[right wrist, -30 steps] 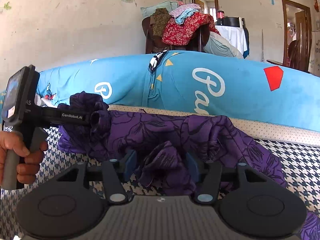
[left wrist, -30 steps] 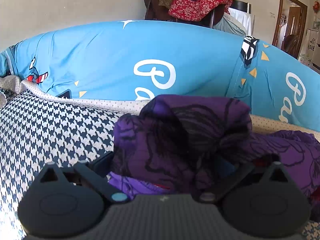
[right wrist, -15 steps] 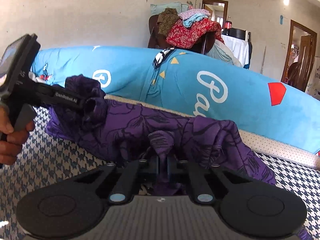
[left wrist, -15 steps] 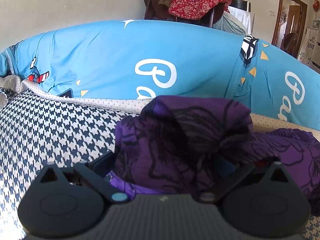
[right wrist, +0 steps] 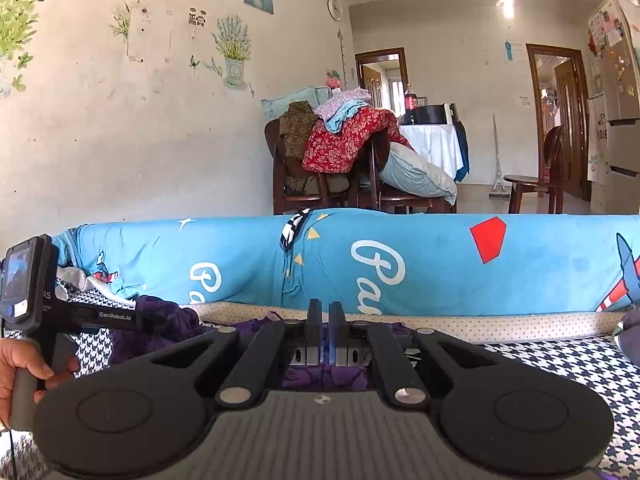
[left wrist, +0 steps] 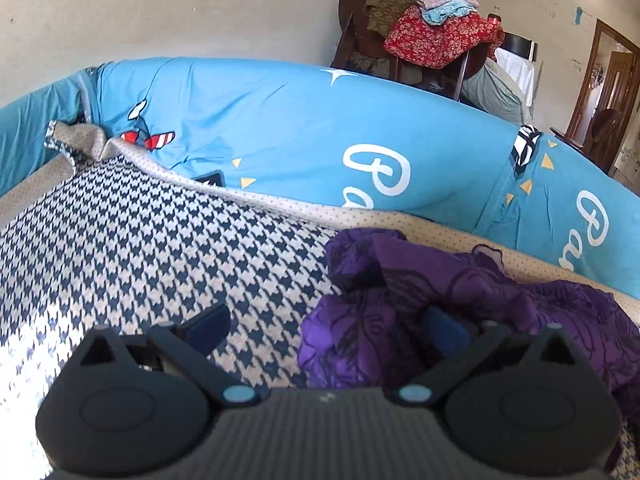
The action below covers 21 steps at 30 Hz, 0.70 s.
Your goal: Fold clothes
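A purple garment point(left wrist: 460, 288) with dark flower outlines lies crumpled on the houndstooth bed cover point(left wrist: 160, 260). My left gripper point(left wrist: 326, 326) is open wide. The cloth bunches around its right finger only, and bare cover shows beside its left finger point(left wrist: 208, 324). In the right wrist view my right gripper point(right wrist: 325, 320) is shut, with its pads pressed together on a thin fold of the purple garment point(right wrist: 320, 378) that hangs under them. The left gripper point(right wrist: 160, 317) appears there at the left, held by a hand point(right wrist: 16, 368), its tip buried in purple cloth.
A long blue printed bolster point(left wrist: 280, 132) runs along the far side of the bed point(right wrist: 440, 264). Behind it stands a wooden chair piled with clothes point(right wrist: 344, 140). A table, a doorway and a fridge are further back.
The right jaws closed on a fold of the purple garment and rose with it. The left gripper shifted, so the bunch that filled its jaws now sits at its right finger.
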Tool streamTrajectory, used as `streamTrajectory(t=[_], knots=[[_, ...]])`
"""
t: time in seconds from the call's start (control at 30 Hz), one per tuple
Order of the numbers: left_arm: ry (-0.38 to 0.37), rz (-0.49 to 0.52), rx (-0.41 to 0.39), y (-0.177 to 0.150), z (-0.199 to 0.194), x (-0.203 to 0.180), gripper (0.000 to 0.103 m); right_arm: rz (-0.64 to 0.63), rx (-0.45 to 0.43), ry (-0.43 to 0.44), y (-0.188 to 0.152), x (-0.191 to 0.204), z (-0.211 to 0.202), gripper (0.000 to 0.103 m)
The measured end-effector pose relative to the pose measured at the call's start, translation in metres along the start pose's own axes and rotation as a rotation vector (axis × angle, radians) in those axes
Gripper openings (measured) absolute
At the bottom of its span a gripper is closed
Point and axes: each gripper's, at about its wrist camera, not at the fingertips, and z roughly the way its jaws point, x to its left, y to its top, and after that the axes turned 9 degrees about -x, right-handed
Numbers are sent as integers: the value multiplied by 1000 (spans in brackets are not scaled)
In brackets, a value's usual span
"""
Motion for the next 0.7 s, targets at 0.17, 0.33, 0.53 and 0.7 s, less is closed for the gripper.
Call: streamTrajectory(t=[0.17, 0.33, 0.53, 0.7], knots=[[-25, 14, 28, -12, -19, 11, 103, -50, 135, 19, -22, -1, -4, 20], [-91, 62, 58, -28, -35, 4, 103, -262, 229, 14, -59, 19, -4, 30], [-188, 76, 129, -49, -48, -4, 103, -488, 285, 43, -95, 43, 2, 30], [-272, 135, 161, -64, -55, -19, 103, -548, 304, 60, -110, 55, 15, 30]])
